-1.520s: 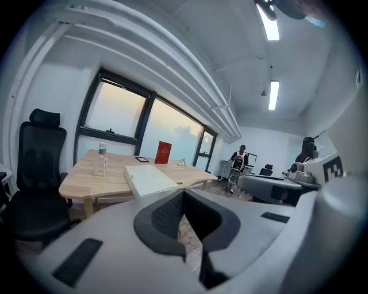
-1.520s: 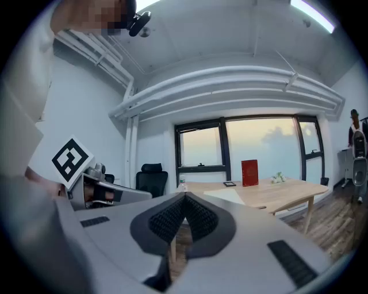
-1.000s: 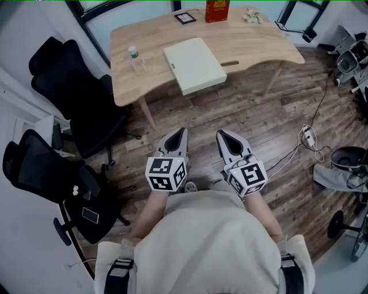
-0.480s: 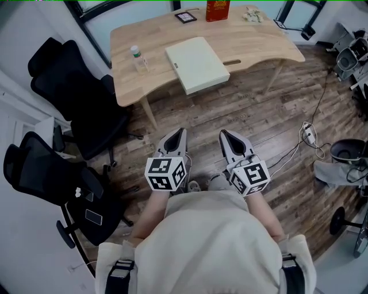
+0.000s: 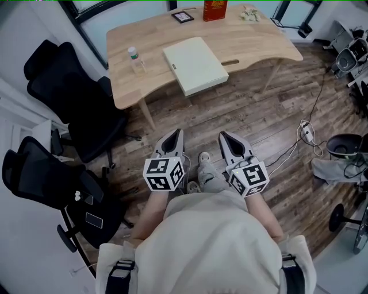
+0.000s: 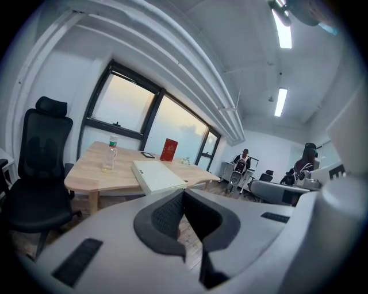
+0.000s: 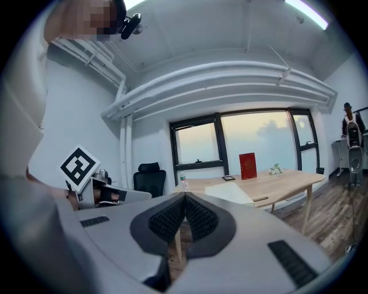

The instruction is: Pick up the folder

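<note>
The folder [image 5: 195, 65] is a pale cream slab lying flat on the wooden table [image 5: 253, 43], overhanging its near edge a little. Both grippers hang side by side over the floor, well short of the table and pointing toward it. My left gripper [image 5: 177, 133] is shut with nothing between its jaws. My right gripper [image 5: 223, 135] is shut and empty too. In the left gripper view the folder [image 6: 158, 176] lies ahead beyond the closed jaw tips [image 6: 184, 192]. In the right gripper view the folder [image 7: 229, 193] shows past the shut jaws [image 7: 185, 195].
On the table stand a plastic bottle [image 5: 135, 60] left of the folder and a red box [image 5: 214, 10] at the back. Two black office chairs [image 5: 63, 86] [image 5: 40, 178] stand on the left. A power strip and cable [image 5: 306, 133] lie on the floor at right.
A grey shoe has stepped into view between the two grippers. The grippers stay shut and keep nearly the same place in the picture.
</note>
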The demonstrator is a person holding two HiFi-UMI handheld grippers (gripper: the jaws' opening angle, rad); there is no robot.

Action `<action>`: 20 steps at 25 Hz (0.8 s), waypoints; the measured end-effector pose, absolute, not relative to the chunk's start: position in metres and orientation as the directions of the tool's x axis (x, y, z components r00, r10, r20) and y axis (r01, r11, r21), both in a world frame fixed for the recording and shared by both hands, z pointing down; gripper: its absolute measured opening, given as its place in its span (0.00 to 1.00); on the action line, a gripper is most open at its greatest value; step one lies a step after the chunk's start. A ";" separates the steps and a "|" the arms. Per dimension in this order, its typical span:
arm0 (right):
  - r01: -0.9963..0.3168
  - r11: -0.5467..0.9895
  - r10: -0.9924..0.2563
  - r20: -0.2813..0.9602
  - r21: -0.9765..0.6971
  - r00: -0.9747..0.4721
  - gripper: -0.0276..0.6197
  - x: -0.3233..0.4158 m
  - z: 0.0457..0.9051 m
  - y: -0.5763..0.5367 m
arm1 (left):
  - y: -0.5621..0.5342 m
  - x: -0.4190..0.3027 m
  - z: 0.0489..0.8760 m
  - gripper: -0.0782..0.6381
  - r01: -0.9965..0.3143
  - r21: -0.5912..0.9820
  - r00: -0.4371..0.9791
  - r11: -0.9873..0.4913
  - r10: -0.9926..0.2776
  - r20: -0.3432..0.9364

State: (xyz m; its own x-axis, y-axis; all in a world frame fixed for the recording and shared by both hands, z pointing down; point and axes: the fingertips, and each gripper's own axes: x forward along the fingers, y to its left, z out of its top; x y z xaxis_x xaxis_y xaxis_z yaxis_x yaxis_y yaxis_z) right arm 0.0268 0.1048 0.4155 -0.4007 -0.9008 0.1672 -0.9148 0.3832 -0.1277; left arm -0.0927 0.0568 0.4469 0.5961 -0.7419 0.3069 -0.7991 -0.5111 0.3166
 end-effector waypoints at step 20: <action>-0.888 0.433 -0.878 0.149 -0.156 -0.454 0.07 0.043 0.423 -0.035 | -0.058 -0.077 0.456 0.14 -0.819 0.329 0.567 -0.470 -0.754 0.332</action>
